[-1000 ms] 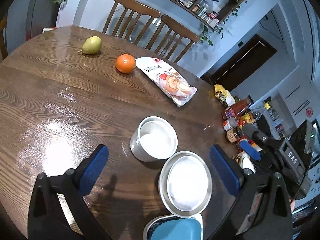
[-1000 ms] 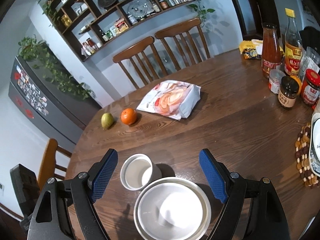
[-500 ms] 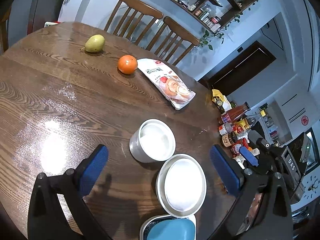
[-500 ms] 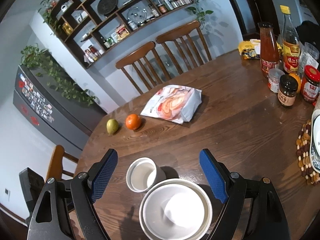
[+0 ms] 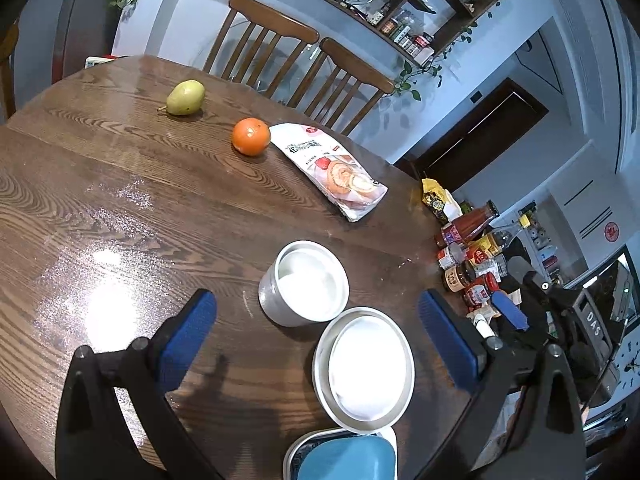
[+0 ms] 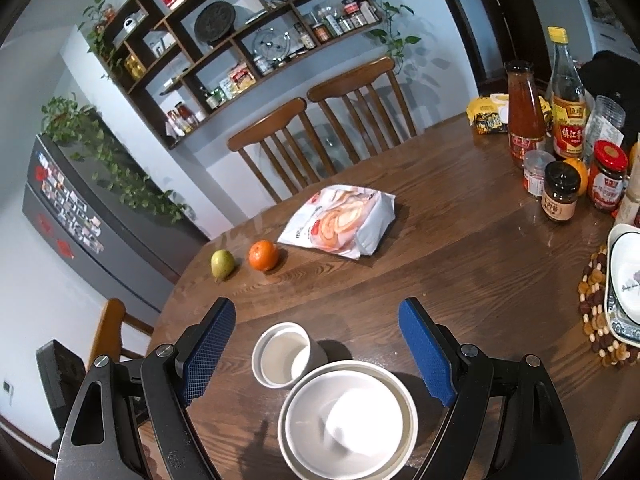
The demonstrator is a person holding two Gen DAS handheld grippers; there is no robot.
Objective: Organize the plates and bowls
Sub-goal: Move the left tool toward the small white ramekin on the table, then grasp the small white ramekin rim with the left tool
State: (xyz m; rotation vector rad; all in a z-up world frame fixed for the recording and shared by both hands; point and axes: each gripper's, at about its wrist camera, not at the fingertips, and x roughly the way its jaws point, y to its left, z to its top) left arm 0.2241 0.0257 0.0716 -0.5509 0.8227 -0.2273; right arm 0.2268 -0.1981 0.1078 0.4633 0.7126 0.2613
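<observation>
Nothing moved: 2 bowls (image 6: 348,420), 1 cup (image 6: 286,354).

On the wooden counter (image 6: 460,248) a green pear (image 6: 222,263) lies just beside an orange (image 6: 263,255), with a white snack bag (image 6: 340,220) near them. Sauce bottles and jars (image 6: 560,152) crowd the far right edge. Two wooden chairs (image 6: 320,128) stand behind, under wall shelves (image 6: 240,40).

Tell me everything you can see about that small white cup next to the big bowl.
The small white cylindrical cup looks ceramic, with straight walls, a plain rim and no visible handle. It stands upright and empty on the brown wooden table, close beside the wide white bowl; whether they touch is unclear. Neither gripper touches it.
</observation>
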